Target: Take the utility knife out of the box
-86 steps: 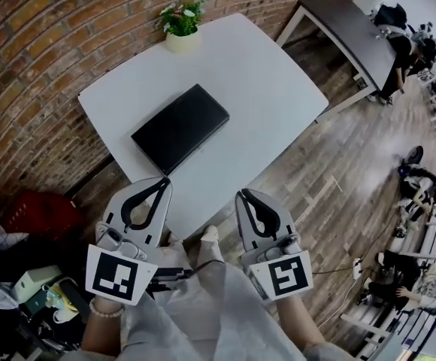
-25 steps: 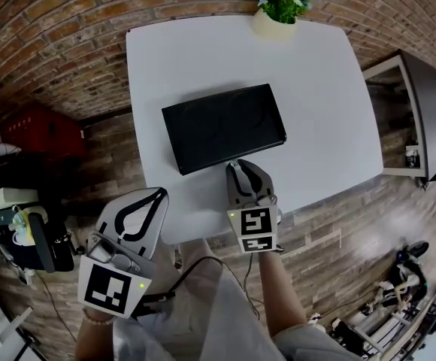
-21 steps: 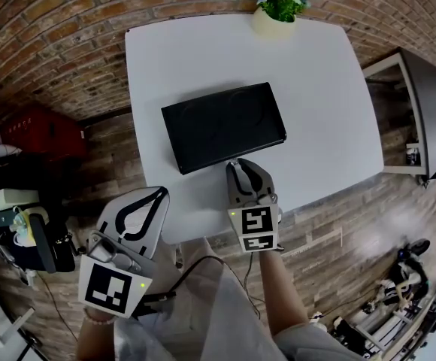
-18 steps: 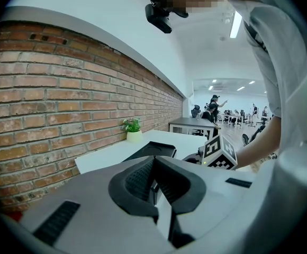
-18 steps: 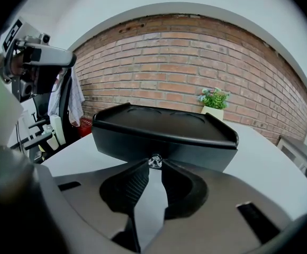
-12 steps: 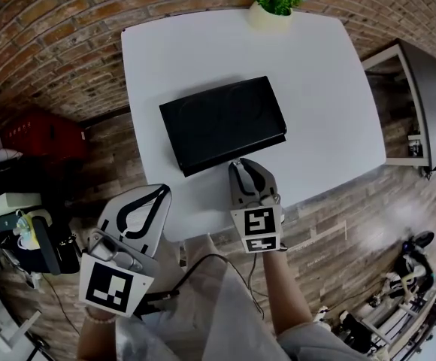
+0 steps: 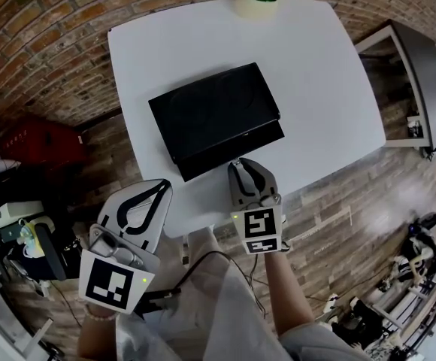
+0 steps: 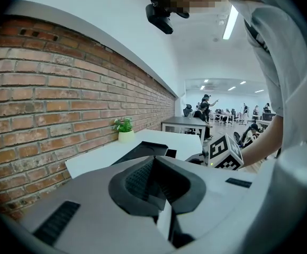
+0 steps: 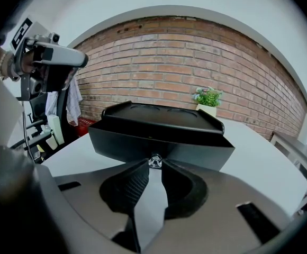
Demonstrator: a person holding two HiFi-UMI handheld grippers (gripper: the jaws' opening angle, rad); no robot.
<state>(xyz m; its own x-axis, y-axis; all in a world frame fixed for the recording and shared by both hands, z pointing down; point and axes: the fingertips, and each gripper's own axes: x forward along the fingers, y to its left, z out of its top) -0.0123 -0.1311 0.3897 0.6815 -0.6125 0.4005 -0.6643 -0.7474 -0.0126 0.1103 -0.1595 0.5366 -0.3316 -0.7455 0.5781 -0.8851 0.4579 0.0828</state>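
- Since a second ago, the drawer [image 7: 237,150] of the box [image 7: 214,115] has slid out slightly; the right hand-held gripper [image 7: 237,162] pinches its knob [image 9: 154,161].
- Closed and empty, the left hand-held gripper [image 7: 163,183] hangs nearby.
- The utility knife is unseen, presumably inside; a straight, level pull suits.

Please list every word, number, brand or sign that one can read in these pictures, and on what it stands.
No readable text anywhere.
Cubes on the left gripper and right gripper: square black-and-white marker patterns, not letters.
No print shows on the flat black box, its small silver knob or the white table.
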